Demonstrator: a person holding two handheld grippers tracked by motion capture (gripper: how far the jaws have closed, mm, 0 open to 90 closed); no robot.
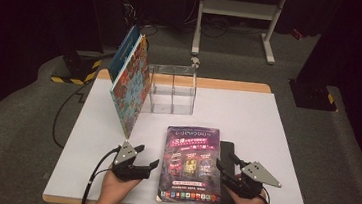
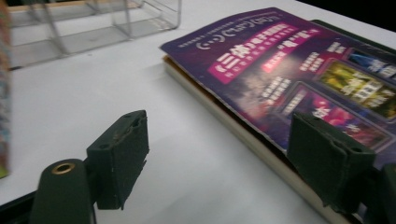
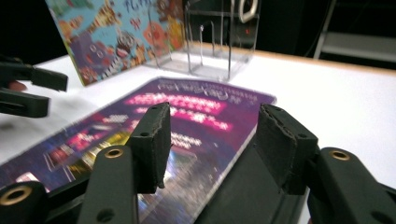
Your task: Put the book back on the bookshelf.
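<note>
Scanning from the left: a colourful picture book (image 1: 131, 79) stands tilted against a clear plastic organizer (image 1: 172, 88) at the back of the counter (image 1: 275, 141). Nearer us, the left gripper (image 1: 147, 165) hovers just beside the purple magazine (image 1: 192, 163), fingers (image 2: 119, 156) spread with nothing between them. The magazine lies flat at the counter's near edge, partly over a dark flat object (image 1: 227, 156) on its right. The right gripper (image 1: 224, 167) sits at that right edge, fingers (image 3: 152, 144) apart, not pinching. Risk as we judge it: the glossy cover may bow or slide when lifted from one edge, since the stack underneath is uneven; a fast swing could also topple the leaning book.
</note>
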